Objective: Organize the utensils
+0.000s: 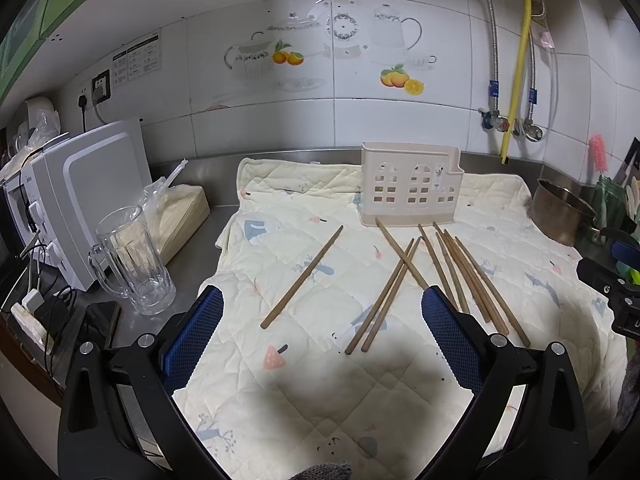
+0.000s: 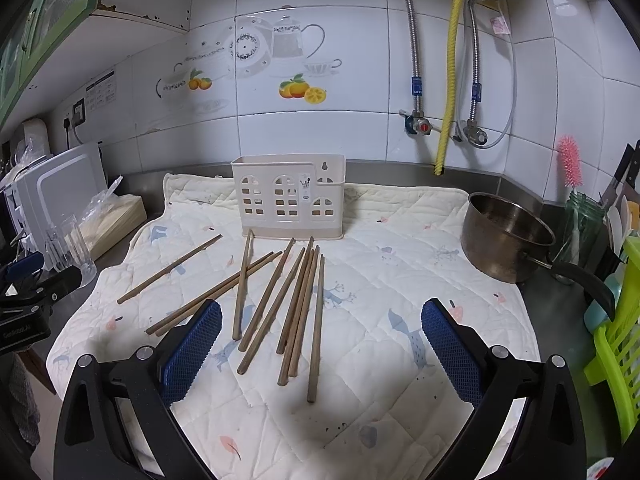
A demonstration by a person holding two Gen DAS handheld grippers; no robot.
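Several wooden chopsticks [image 1: 460, 272] lie scattered on a quilted cream cloth [image 1: 304, 400]; one chopstick [image 1: 302, 278] lies apart to the left. They also show in the right wrist view [image 2: 296, 308]. A beige utensil holder [image 1: 410, 189] stands upright at the cloth's far edge, empty as far as I can see, and shows in the right wrist view [image 2: 289, 197]. My left gripper [image 1: 322, 304] is open and empty above the cloth's near part. My right gripper [image 2: 322, 312] is open and empty, hovering over the chopsticks' near ends.
A glass mug [image 1: 134, 258], a tissue pack [image 1: 182, 216] and a white appliance [image 1: 76, 200] stand left of the cloth. A metal saucepan [image 2: 508, 236], a jar with a pink brush [image 2: 582, 220] and a green rack [image 2: 620, 344] are on the right. Tiled wall with pipes behind.
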